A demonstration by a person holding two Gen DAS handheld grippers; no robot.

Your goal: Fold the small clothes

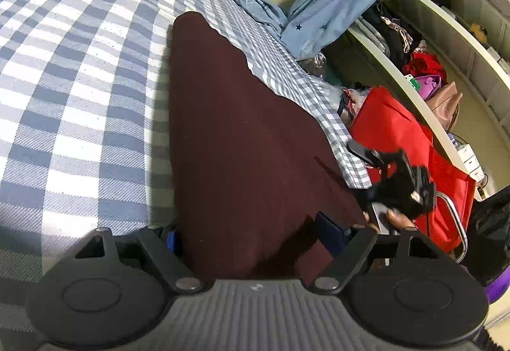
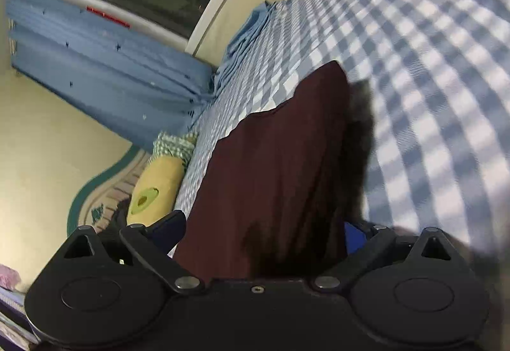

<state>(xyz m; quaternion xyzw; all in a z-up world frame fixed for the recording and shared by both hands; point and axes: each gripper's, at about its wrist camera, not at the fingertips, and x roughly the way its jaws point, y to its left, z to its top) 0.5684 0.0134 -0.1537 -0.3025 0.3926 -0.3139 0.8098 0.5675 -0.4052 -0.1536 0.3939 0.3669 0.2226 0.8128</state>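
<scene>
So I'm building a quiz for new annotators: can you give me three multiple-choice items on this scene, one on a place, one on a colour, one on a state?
1. Where does the cloth lie?
A. on the checked bedsheet
B. on the floor
C. in the red bag

2. What colour is the cloth?
A. yellow
B. dark maroon
C. white

3. How does the left tool stand to the cloth?
A. far from it
B. cloth between its fingers
C. out of view

Key: 1 A, the cloth spreads over the checks; 2 B, both views show it dark maroon; 3 B, the cloth runs between the two fingers, as with the right tool.
</scene>
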